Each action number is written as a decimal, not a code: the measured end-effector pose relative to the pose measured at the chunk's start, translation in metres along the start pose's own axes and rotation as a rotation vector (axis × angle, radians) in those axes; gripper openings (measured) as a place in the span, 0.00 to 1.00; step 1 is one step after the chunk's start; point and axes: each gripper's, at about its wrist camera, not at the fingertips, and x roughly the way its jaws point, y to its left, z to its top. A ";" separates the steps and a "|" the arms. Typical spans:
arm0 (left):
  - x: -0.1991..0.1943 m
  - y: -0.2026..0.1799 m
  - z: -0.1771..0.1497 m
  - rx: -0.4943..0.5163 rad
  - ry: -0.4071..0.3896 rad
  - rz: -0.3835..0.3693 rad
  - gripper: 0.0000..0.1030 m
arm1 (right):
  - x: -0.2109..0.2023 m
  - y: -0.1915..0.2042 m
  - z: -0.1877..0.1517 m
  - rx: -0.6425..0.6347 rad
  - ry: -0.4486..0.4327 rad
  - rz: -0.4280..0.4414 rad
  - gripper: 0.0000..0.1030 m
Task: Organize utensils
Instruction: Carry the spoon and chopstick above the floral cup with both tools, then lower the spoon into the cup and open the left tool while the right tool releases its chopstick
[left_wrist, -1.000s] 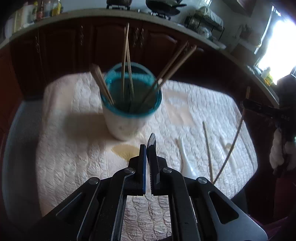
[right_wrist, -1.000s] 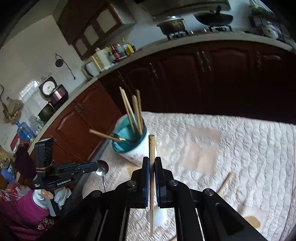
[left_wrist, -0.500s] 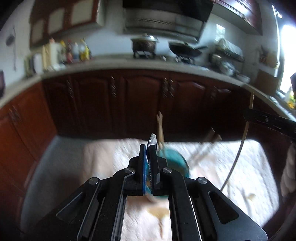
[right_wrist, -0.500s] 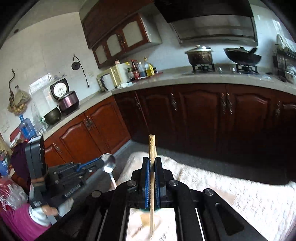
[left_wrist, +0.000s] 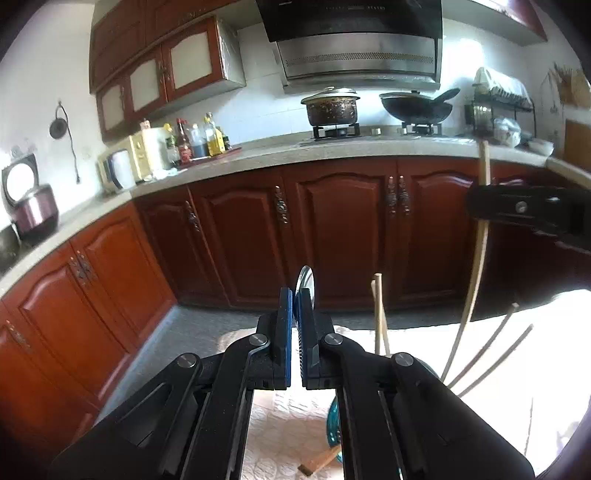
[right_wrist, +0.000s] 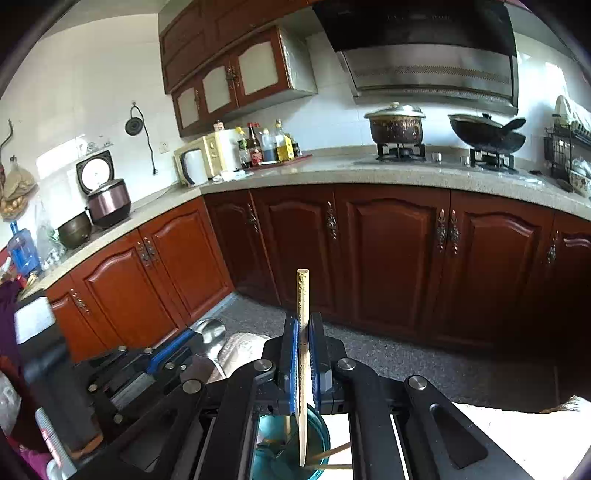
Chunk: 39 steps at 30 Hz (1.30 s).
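My left gripper (left_wrist: 294, 295) is shut on a metal spoon (left_wrist: 306, 281), its bowl sticking up past the fingertips; the spoon bowl also shows in the right wrist view (right_wrist: 210, 332). My right gripper (right_wrist: 303, 321) is shut on a wooden chopstick (right_wrist: 303, 295), held upright, its lower end hanging over the teal-rimmed utensil cup (right_wrist: 321, 435). The right gripper (left_wrist: 517, 206) with its chopstick (left_wrist: 476, 266) shows at the right of the left wrist view. Several chopsticks (left_wrist: 380, 314) stand in the cup (left_wrist: 332, 424), which lies mostly hidden under both grippers.
The cup stands on a white quilted cloth (left_wrist: 280, 424). Beyond are dark wooden cabinets (left_wrist: 332, 229), a counter (right_wrist: 332, 170) with bottles, a pot (left_wrist: 332, 107) and a wok (left_wrist: 417, 105) on the stove.
Both grippers have risen and tilted up, so the views now face the cabinets and counter. Both have moved in over the cup, still holding the spoon and the chopstick.
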 end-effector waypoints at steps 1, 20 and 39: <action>0.002 -0.001 -0.002 0.006 0.000 0.009 0.01 | 0.005 -0.001 -0.004 0.002 0.012 -0.001 0.05; 0.025 -0.031 -0.049 0.074 0.116 0.018 0.01 | 0.037 -0.016 -0.059 0.012 0.211 0.052 0.05; 0.016 -0.023 -0.047 -0.006 0.197 -0.072 0.26 | -0.011 -0.030 -0.057 0.128 0.160 0.072 0.23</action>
